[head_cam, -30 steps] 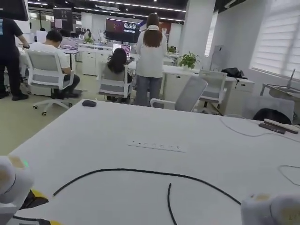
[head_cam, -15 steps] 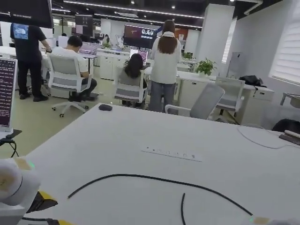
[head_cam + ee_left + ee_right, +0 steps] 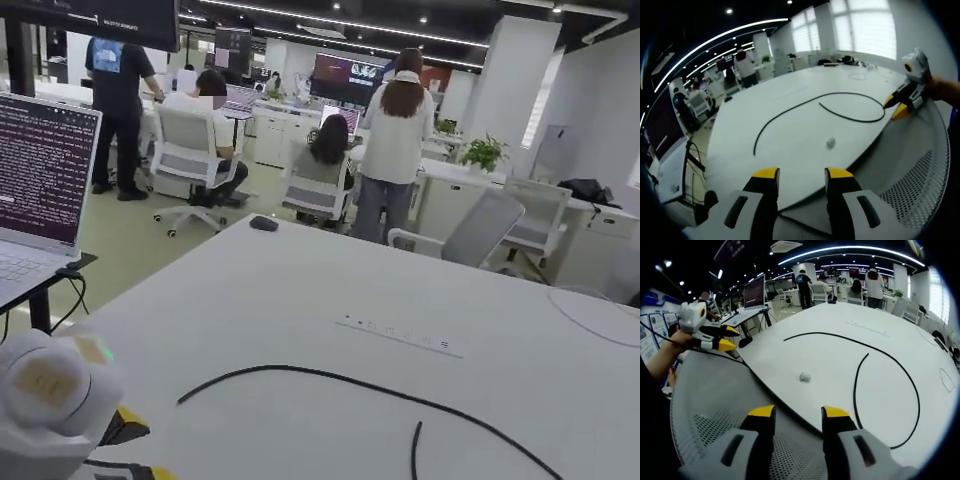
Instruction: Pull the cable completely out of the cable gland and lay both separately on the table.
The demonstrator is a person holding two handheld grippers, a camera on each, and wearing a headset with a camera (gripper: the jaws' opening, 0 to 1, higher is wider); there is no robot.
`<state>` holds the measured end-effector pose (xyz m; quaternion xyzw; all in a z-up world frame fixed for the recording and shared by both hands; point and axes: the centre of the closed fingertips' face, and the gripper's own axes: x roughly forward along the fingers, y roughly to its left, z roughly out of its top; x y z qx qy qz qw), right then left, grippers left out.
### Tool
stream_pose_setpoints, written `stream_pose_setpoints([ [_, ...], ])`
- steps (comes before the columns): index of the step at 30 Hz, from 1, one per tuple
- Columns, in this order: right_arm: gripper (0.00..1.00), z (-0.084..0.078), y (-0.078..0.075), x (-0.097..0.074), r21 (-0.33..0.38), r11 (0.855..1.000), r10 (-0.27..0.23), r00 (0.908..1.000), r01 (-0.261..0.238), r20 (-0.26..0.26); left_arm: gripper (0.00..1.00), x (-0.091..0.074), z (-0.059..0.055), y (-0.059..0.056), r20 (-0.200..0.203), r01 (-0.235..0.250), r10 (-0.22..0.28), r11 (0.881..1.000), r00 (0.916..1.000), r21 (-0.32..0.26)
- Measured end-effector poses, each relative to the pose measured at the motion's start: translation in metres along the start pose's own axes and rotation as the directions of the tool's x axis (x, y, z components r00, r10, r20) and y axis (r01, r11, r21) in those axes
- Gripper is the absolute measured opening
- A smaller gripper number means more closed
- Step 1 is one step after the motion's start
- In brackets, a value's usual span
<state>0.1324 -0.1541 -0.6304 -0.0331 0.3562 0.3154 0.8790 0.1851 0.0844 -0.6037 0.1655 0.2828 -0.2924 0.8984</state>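
Observation:
A long black cable lies in a loose curve on the white table; I also see the cable in the left gripper view and the cable in the right gripper view. The small pale cable gland sits alone on the table, apart from the cable, and the gland lies near the table's front edge. My left gripper stands open and holds nothing, off the table's near edge; the left gripper is at the bottom left of the head view. My right gripper is also open, with nothing between its fingers.
A grey perforated mesh surface lies below both grippers, in front of the table. A laptop stands at the left. A power strip is set in the table's middle and a mouse lies at its far edge. People and chairs are beyond.
The head view has turned left: the laptop has come in and the white gripper at the bottom right has left the picture. The cable lies as before.

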Motion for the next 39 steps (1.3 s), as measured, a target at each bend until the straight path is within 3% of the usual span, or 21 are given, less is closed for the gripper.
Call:
stream_pose_setpoints([
  [12, 0.38, -0.002, -0.007, 0.003, -0.007, 0.999, -0.047, 0.9989, 0.047, -0.002, 0.37, 0.019, -0.01, -0.007, -0.037, 0.026, -0.025, 0.999, 0.999, 0.027],
  [26, 0.39, -0.005, -0.014, 0.005, -0.006, 0.996, -0.084, 0.9964, 0.084, 0.002, 0.38, 0.027, -0.021, -0.012, -0.086, 0.034, -0.029, 0.998, 0.9959, 0.058],
  [29, 0.39, -0.006, -0.015, 0.005, -0.011, 0.995, -0.094, 0.9955, 0.094, -0.005, 0.36, 0.027, -0.02, -0.009, -0.083, 0.013, -0.009, 0.998, 0.9965, 0.054],
  [35, 0.38, -0.006, -0.015, 0.006, -0.009, 0.995, -0.095, 0.9953, 0.095, -0.015, 0.35, 0.028, -0.024, -0.008, -0.095, 0.017, -0.012, 0.998, 0.9954, 0.059],
  [39, 0.38, -0.008, -0.014, 0.006, -0.014, 0.995, -0.094, 0.9952, 0.094, -0.025, 0.4, 0.029, -0.028, -0.01, -0.113, 0.029, -0.022, 0.998, 0.9934, 0.064],
])
